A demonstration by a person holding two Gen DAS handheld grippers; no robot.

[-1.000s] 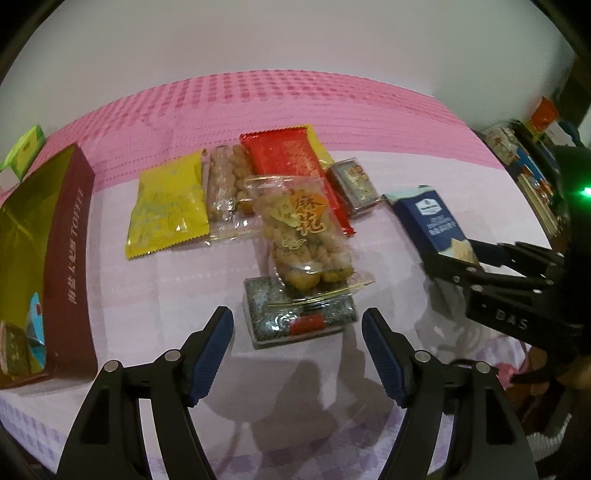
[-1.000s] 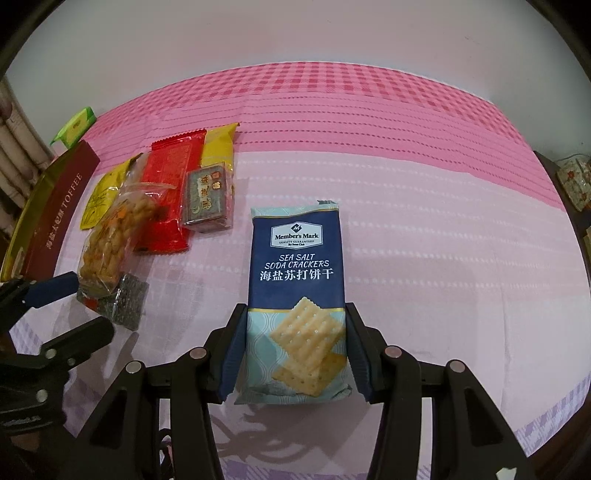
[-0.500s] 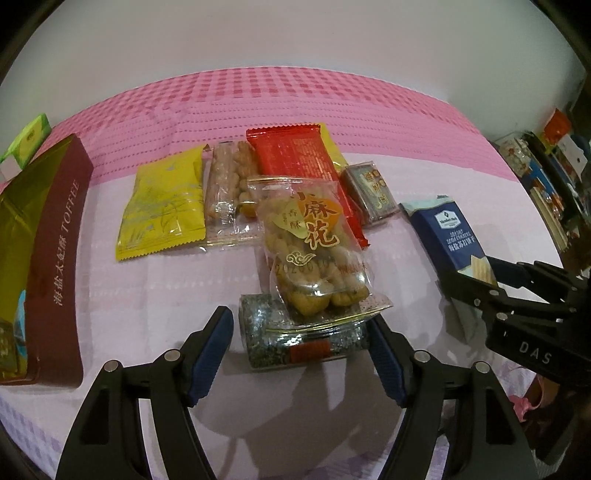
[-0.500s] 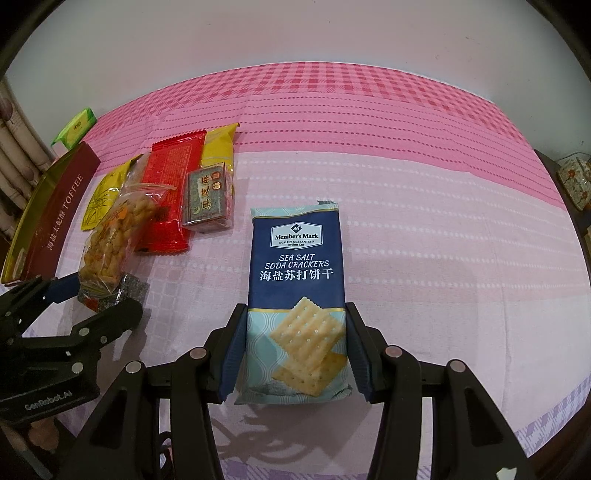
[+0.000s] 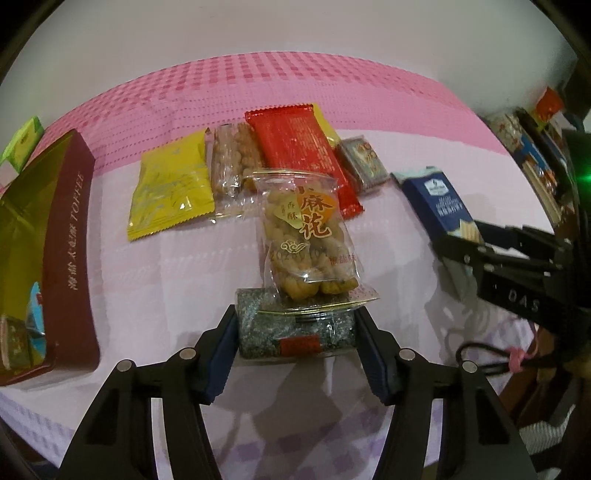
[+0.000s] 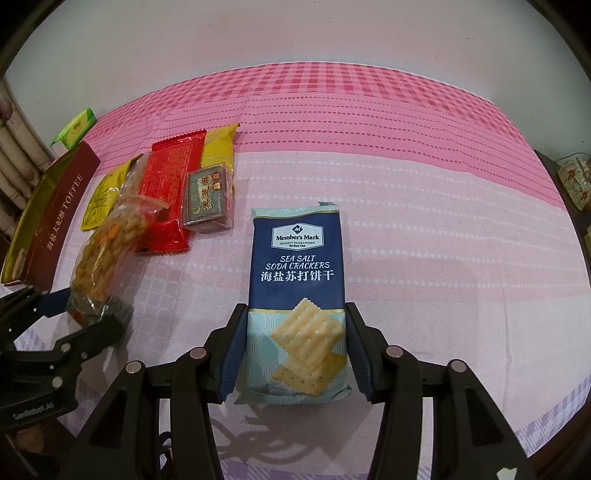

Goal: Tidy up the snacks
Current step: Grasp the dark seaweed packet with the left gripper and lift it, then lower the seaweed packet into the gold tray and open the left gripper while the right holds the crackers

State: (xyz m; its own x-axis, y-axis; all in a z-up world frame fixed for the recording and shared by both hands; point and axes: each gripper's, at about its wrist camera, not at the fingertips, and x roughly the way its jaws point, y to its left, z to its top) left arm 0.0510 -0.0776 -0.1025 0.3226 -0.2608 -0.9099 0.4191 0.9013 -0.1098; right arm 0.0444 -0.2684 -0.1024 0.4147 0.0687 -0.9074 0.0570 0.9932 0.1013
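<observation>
Left wrist view shows the left gripper (image 5: 295, 338) low in the frame, its jaws just closing in on the silvery packet (image 5: 295, 332), while the clear bag of fried twists (image 5: 308, 236) lies partly on top of it. Lifting now could tip that loose bag off. Right wrist view, lower centre: the right gripper (image 6: 295, 350) is clamped on the soda cracker pack (image 6: 298, 295), whose contents could crack under a harder squeeze

Likely a room in a home; a table with a pink checked cloth (image 6: 369, 122) holds snacks by a plain wall (image 6: 295, 33); cluttered shelves (image 5: 532, 147), blurry, at two o'clock.
</observation>
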